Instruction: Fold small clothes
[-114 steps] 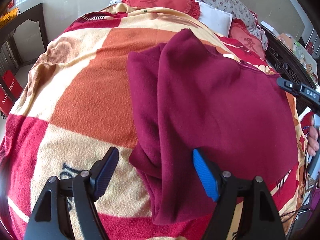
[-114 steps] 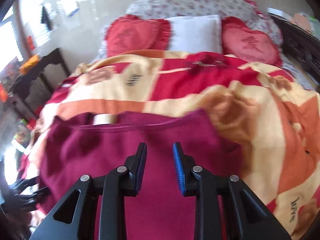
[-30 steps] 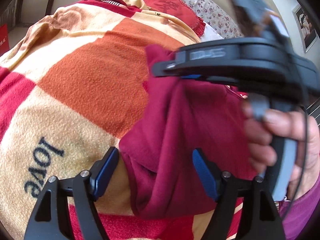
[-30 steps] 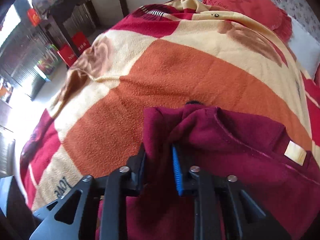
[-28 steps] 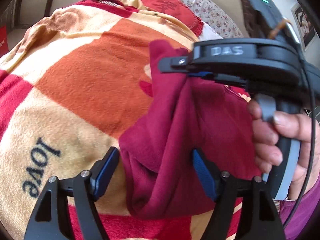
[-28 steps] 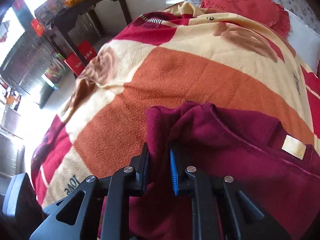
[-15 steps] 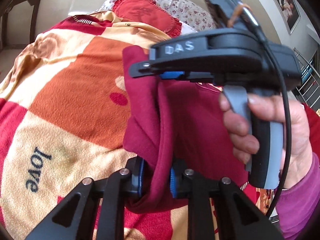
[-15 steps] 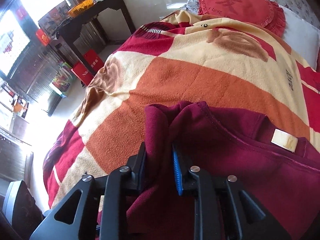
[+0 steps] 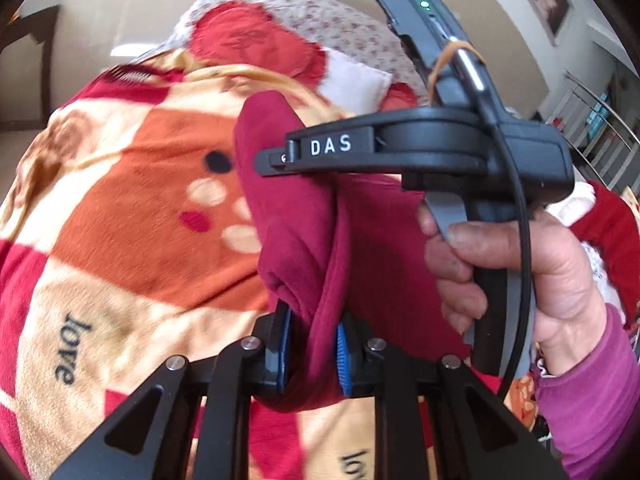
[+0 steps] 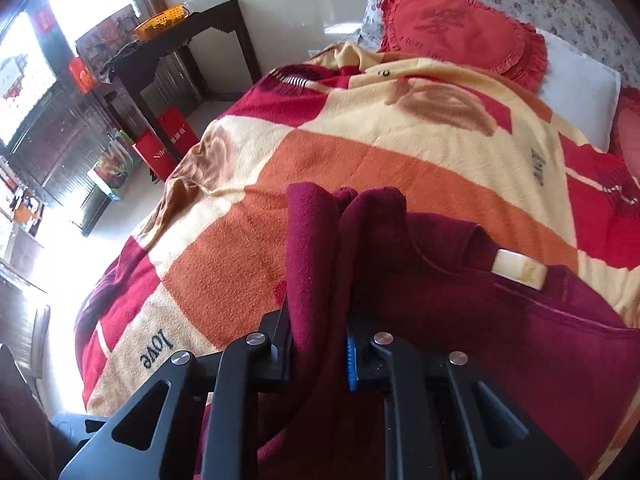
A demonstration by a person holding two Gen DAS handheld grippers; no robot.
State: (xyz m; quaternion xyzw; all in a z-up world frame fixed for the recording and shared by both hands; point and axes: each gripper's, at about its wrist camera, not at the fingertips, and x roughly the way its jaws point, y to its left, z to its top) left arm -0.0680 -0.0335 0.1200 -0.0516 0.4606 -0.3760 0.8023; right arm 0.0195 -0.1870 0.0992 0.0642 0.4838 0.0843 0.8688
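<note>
At the far left of the right wrist view, a dark side table (image 10: 176,36) is standing by the wall with a yellow basket (image 10: 160,20) on top and red bags (image 10: 160,148) leaning at its foot. Beside it, the checked blanket (image 10: 400,128) in orange, cream and red is covering the bed, and a red heart-shaped cushion (image 10: 460,36) is lying against a white pillow (image 10: 576,84) at its head.

The left tool (image 9: 312,350) is pinching a bunched edge of the maroon garment (image 9: 296,216) between its blue pads (image 9: 342,360), jaws drawn narrow around the cloth. The fabric is rising from there in a lifted fold above the blanket.

Further right, the right tool (image 10: 320,344) is gripping the upper corner of the same garment (image 10: 500,320), its jaws closed tight on a double ridge of cloth. In the left wrist view this tool (image 9: 276,160), marked DAS, is crossing above the fold, with the right hand (image 9: 516,264) wrapping its handle. The rest of the garment is trailing rightward over the blanket, its cream neck label (image 10: 518,270) showing.
</note>
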